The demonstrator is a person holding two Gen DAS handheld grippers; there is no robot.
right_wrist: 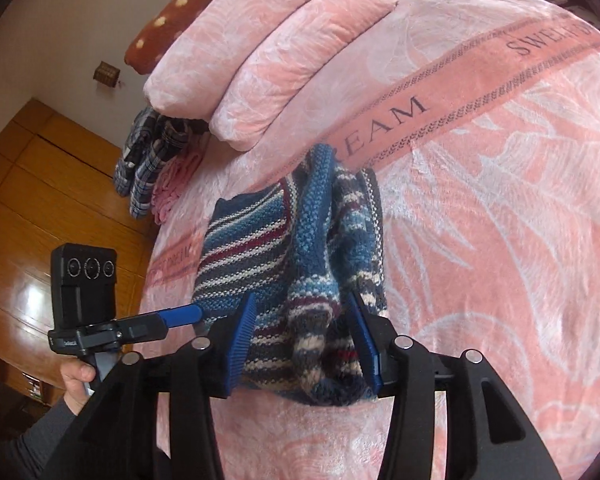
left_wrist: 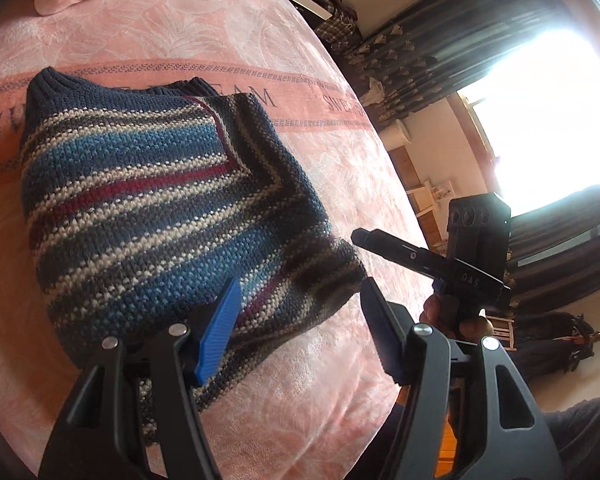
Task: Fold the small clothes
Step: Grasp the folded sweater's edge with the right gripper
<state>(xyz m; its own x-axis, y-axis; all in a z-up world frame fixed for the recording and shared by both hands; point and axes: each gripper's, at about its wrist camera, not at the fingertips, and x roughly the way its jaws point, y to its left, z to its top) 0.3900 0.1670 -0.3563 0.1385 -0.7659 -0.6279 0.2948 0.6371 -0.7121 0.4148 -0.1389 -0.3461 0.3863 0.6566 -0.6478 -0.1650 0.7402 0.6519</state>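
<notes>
Pink bed (left_wrist: 340, 80) carries the sweater (left_wrist: 148, 200), folded, ahead of my left claw (left_wrist: 300, 328), whose pads stand apart, empty. My right claw (right_wrist: 300, 336) straddles a bunched fold, unclamped. I'd pinch both layers, then lay them square without dragging.

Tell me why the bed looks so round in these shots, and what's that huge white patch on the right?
Left wrist view: the window is blown out to pure white by daylight, and the fisheye lens bends the pink blanket into a dome. Right wrist view: same bulging, dark corners, a glossy glare on the wooden cabinet; the striped sweater stays sharp.
</notes>
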